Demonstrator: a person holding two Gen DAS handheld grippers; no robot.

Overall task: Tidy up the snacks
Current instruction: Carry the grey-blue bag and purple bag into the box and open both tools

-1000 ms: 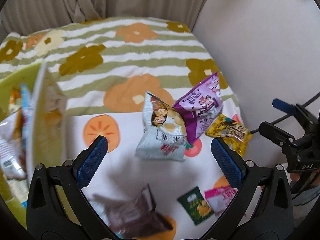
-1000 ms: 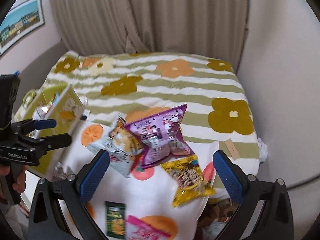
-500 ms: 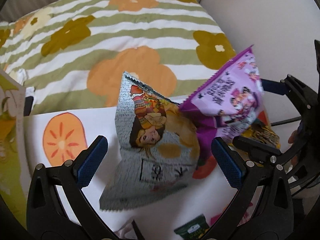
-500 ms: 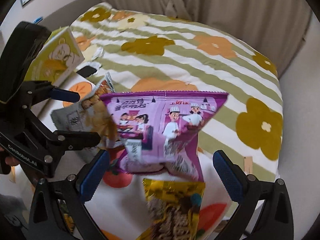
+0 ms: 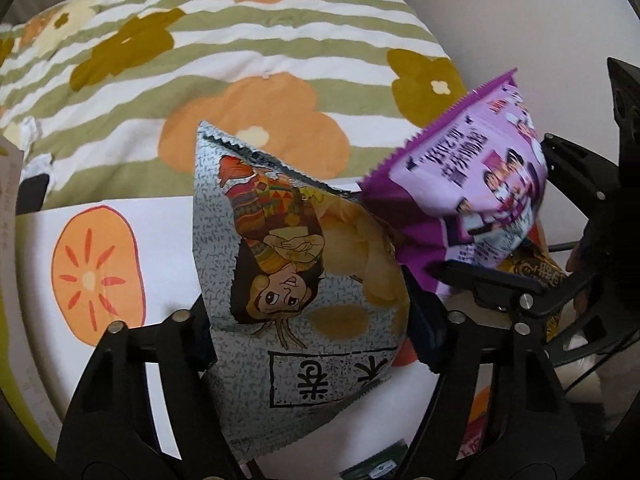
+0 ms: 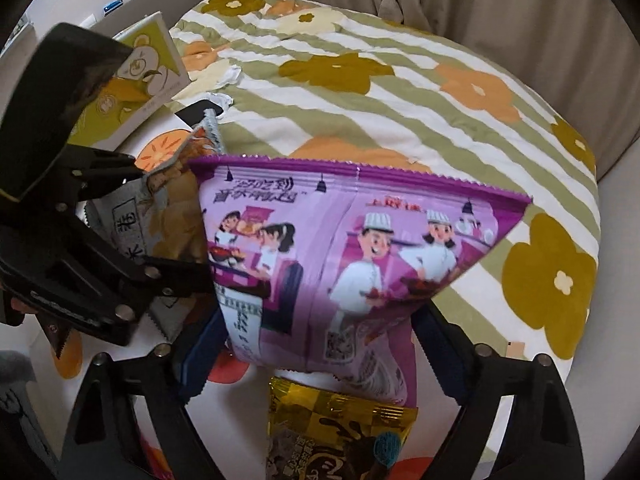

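Observation:
My left gripper (image 5: 308, 332) is shut on a grey chip bag (image 5: 296, 292) with a cartoon girl on it; its blue pads press into both sides of the bag. My right gripper (image 6: 320, 340) is shut on a purple snack bag (image 6: 340, 256) with cartoon chefs on it. The purple bag (image 5: 480, 184) also shows at the right of the left wrist view, held by the right gripper (image 5: 500, 280). The grey bag (image 6: 160, 208) and the left gripper (image 6: 132, 216) show at the left of the right wrist view. The two bags touch each other.
A yellow snack packet (image 6: 340, 436) lies below the purple bag on a white sheet with orange fruit prints (image 5: 96, 276). A green box (image 6: 136, 80) stands at the far left. A striped flower blanket (image 6: 380, 92) covers the bed behind. A small green packet (image 5: 376, 468) lies low.
Both grippers have moved forward and closed on the bags: the left on the grey chip bag, the right on the purple bag. Both bags now fill the views.

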